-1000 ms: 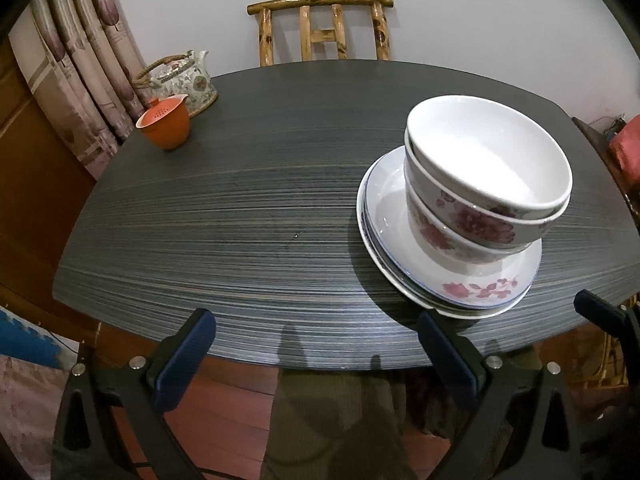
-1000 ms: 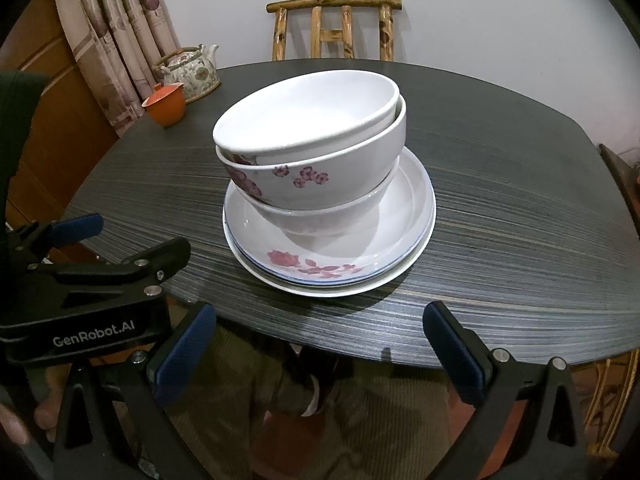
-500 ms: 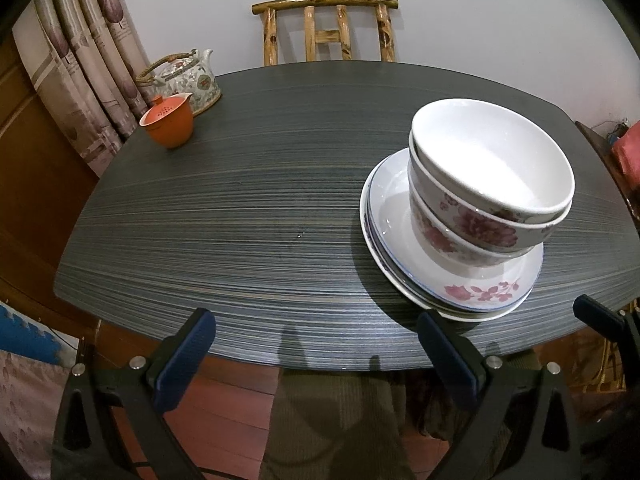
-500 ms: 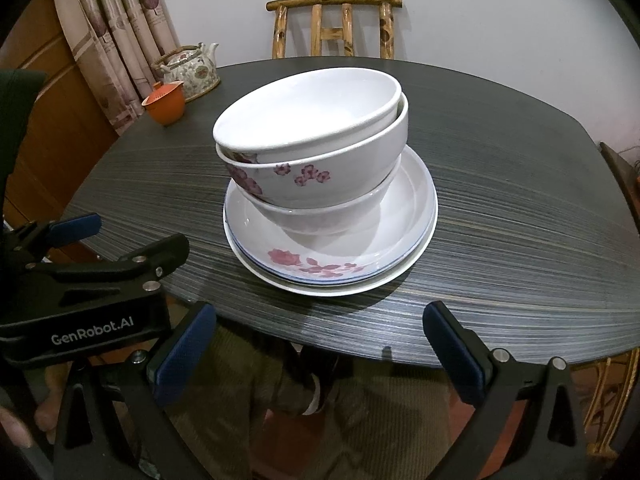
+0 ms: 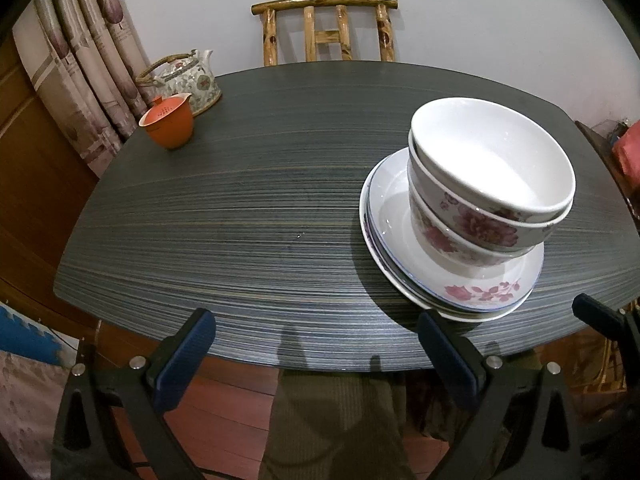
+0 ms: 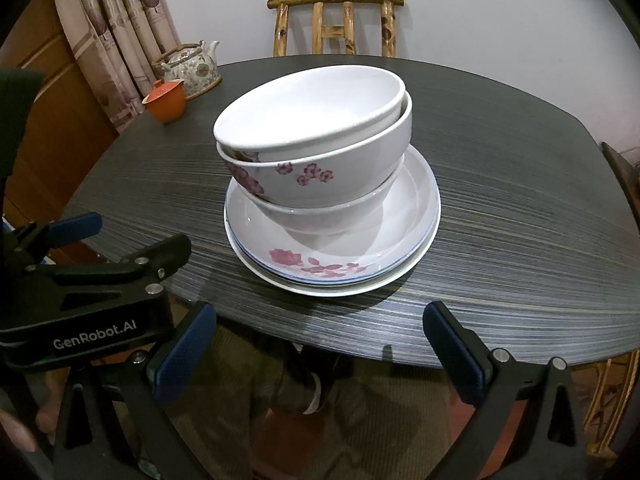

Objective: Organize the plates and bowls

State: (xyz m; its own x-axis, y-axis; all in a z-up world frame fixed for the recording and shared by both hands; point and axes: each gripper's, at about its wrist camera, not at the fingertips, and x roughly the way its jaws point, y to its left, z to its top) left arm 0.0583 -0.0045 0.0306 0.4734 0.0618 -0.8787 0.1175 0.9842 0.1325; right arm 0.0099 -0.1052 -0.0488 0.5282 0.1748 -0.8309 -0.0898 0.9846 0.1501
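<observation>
Ahead of the tool: two bowls (image 6: 312, 136), two plates (image 6: 416, 216), one teapot (image 6: 188, 66), one orange cup (image 6: 165, 104), one chair (image 6: 336, 24).

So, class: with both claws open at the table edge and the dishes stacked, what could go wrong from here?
1. The top bowl sits tilted in the flowered bowl; a nudge could slide it off.
2. The plates lie near the table edge, so a push might tip the whole stack.
3. The left claw is off to the side of the stack.
</observation>
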